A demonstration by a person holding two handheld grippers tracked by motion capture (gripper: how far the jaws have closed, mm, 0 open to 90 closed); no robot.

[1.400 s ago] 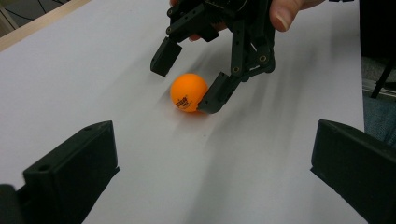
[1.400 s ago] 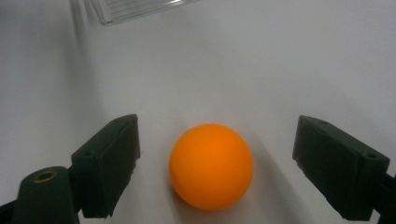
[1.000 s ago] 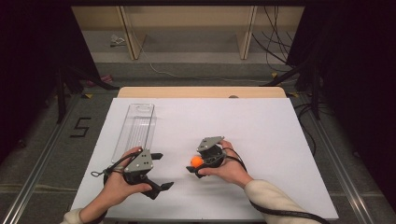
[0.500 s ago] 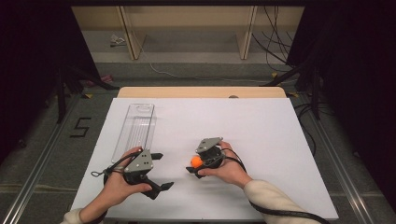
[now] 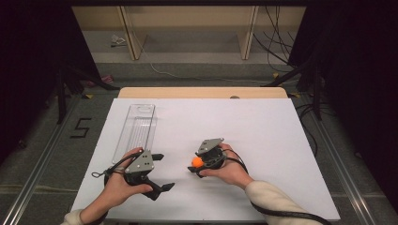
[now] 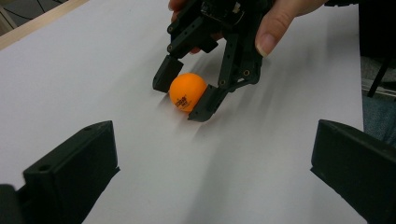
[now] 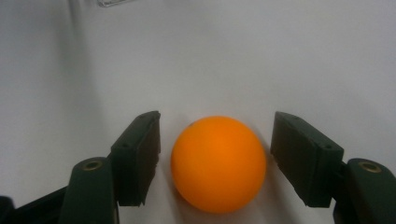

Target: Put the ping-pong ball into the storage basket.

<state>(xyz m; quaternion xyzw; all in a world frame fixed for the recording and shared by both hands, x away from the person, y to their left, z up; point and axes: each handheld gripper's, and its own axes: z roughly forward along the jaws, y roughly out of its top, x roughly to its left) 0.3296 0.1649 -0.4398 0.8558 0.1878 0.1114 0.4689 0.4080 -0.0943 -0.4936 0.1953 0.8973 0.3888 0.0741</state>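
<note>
While the right gripper (image 5: 196, 165) straddles the orange ball (image 5: 197, 161), its jaws have just been closing.
Ball rests on the white table (image 5: 263, 140), near its front edge, between the jaws; narrow gaps remain on both sides, so no clamping yet. Left gripper (image 5: 159, 172) stands beside it, jaws wide apart, holding nothing.

Right gripper (image 5: 195, 165) low, jaws just been closing, pads not yet pressing; left gripper (image 5: 159, 172) jaws wide apart.

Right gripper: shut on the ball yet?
Not yet. The right gripper has been closing, but gaps show beside the orange ball.
</note>
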